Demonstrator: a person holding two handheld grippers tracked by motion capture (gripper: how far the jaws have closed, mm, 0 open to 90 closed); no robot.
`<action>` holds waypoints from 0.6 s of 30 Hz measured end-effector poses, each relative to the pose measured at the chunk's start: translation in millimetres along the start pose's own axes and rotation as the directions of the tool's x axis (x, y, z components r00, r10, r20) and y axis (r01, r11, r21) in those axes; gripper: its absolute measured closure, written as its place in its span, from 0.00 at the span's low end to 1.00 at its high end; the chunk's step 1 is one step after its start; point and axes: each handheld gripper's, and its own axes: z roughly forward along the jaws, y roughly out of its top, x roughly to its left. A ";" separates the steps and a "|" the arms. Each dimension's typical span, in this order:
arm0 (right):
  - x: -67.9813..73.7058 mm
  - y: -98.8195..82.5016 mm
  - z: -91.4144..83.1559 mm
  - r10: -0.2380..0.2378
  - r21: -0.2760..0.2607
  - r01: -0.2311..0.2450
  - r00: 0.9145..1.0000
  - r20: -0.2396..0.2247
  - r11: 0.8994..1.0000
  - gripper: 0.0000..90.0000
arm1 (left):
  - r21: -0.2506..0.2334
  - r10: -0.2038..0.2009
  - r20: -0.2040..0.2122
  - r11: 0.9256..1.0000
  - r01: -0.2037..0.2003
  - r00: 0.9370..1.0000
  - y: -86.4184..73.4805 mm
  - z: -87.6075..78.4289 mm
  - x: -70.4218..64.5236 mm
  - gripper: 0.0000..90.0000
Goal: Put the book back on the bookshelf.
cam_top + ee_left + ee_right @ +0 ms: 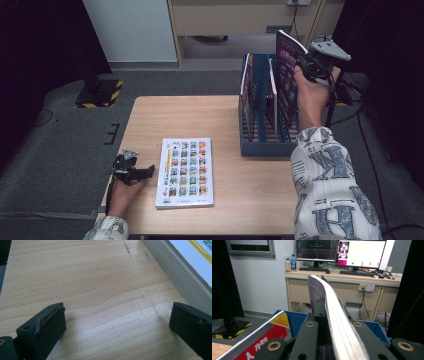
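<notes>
Left gripper: we see it low on the table, well left of the rack, held in the left hand. In the left gripper view its jaws stand wide apart over bare wood with nothing between them.

Flat book: it lies face up on the table, left of the rack and in front of it, just beside the left gripper. In the left gripper view we see its page edge close to one jaw, not touching as far as we can tell.

Rack: blue, with upright dividers, it stands at the table's far right part. Other books stand in its left slots.

Purple book: it stands on edge in the rack's rightmost slot, its top well above the rack's wall and tilted a little. We cannot tell whether its lower edge rests on the rack's floor.

Right gripper: it is above the rack's right end, in the right hand, clamped on the purple book's upper part. In the right gripper view the book runs up between the closed jaws.
</notes>
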 end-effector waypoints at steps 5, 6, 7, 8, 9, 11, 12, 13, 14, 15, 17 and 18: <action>0.0 -10.7 2.7 0.006 -0.002 -0.006 1.000 0.003 1.000 0.93 | 0.000 0.000 0.000 1.000 0.000 1.000 0.3 0.3 0.0 0.00; 0.2 -12.8 3.2 0.008 -0.002 -0.008 1.000 0.001 1.000 0.93 | -0.002 -0.001 0.001 1.000 0.001 1.000 0.4 0.6 -0.2 0.00; 0.7 -16.4 4.1 0.007 0.001 -0.007 1.000 -0.001 1.000 0.93 | -0.001 -0.001 0.000 1.000 0.001 1.000 0.5 0.6 -0.3 0.00; 1.1 -19.4 4.5 0.007 0.005 -0.007 1.000 -0.003 1.000 0.93 | -0.001 -0.001 0.000 1.000 0.001 1.000 0.5 0.6 -0.3 0.00; 1.6 -22.3 5.1 0.009 0.006 -0.009 1.000 -0.002 1.000 0.93 | -0.001 -0.001 0.000 1.000 0.001 1.000 0.5 0.7 -0.3 0.00; 1.5 -27.8 5.7 0.010 0.013 -0.010 1.000 -0.007 1.000 0.93 | -0.002 -0.001 -0.001 1.000 0.001 1.000 0.6 0.9 -0.4 0.00; 1.5 -30.2 6.3 0.011 0.015 -0.011 1.000 -0.008 1.000 0.93 | -0.002 -0.001 -0.001 1.000 0.001 1.000 0.7 0.9 -0.4 0.00; 1.1 -32.4 6.9 0.011 0.017 -0.011 1.000 -0.009 1.000 0.93 | -0.002 -0.001 -0.002 1.000 0.001 1.000 0.7 0.9 -0.4 0.00; 0.6 -34.7 7.5 0.014 0.018 -0.014 1.000 -0.011 1.000 0.93 | -0.002 -0.001 -0.001 1.000 0.001 1.000 0.7 0.9 -0.4 0.00; 0.2 -37.0 8.4 0.019 0.020 -0.019 1.000 -0.012 1.000 0.93 | -0.002 -0.001 -0.002 1.000 0.001 1.000 0.7 0.9 -0.4 0.00; -0.5 -41.2 9.5 0.026 0.022 -0.026 1.000 -0.016 0.999 0.93 | -0.002 -0.001 -0.002 1.000 0.001 1.000 0.7 0.9 -0.4 0.00; -0.6 -43.2 10.1 0.026 0.022 -0.026 0.999 -0.019 0.999 0.93 | -0.002 -0.002 -0.002 1.000 0.002 1.000 0.6 0.9 -0.5 0.00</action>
